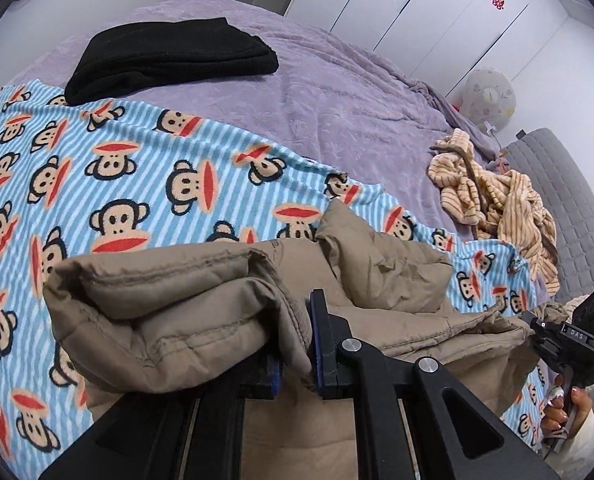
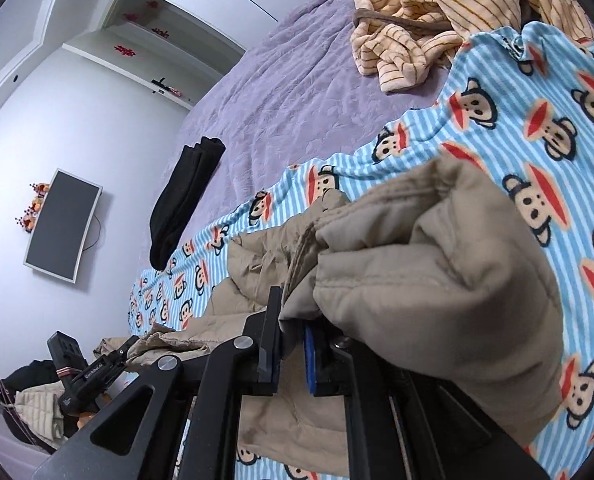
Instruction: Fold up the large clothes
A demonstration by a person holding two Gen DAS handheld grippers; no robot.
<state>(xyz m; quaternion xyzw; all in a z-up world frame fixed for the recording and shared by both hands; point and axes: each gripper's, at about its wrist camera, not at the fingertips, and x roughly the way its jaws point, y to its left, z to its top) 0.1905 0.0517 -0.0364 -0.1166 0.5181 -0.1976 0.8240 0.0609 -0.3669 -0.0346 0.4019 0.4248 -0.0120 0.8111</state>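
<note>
Left wrist view, left to right. Folded black garment (image 1: 169, 56) near the bed's (image 1: 337, 92) far edge, overlapping the blue striped monkey-print blanket (image 1: 137, 168) spread across the near side. Left gripper (image 1: 297, 364) clamped tight on a bunched fold of the tan padded jacket (image 1: 169, 304), lifted above the blanket and blocking the foreground. Crumpled striped cream garment (image 1: 493, 200) at the bed's right edge. Right gripper (image 2: 293, 360) pinched shut on another bunched jacket fold, hiding much of the blanket. Grey padded headboard (image 1: 569, 184) and patterned round lamp (image 1: 489, 98) beyond the right edge.
</note>
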